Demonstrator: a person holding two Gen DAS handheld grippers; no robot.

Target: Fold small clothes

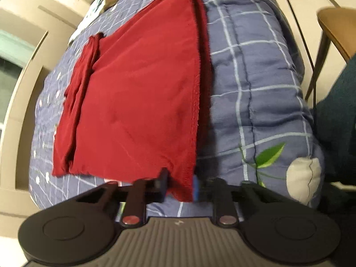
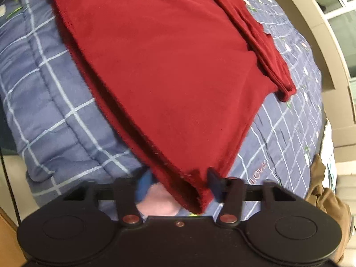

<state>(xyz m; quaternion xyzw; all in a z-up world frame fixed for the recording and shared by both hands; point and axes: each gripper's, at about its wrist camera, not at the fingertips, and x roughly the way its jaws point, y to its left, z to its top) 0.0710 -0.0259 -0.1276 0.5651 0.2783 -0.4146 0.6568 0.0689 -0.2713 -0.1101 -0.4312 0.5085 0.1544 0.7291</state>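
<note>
Left wrist view: shows the red top (image 1: 133,89) spread flat on the blue checked quilt (image 1: 255,77), stretching away from the fingertips. Looks partly folded already. Has one sleeve (image 1: 82,77) tucked in along the side, ahead and to the left of the left gripper (image 1: 179,187). Seems to have two layers along the edge running straight ahead. Probably still needs the big fold, bringing the near end over to the far end. Not yet a small neat bundle.

Left gripper: almost closed, with only a thin gap. Pinches the near corner of the red top, with cloth squeezed between both pads.

Right wrist view: shows the right gripper (image 2: 179,184) closed partway, wider than the other one. Has a thick, doubled corner of the red top between its fingers, touching both sides, so likely gripped. Shows the tucked sleeve ahead and to the right.
</note>
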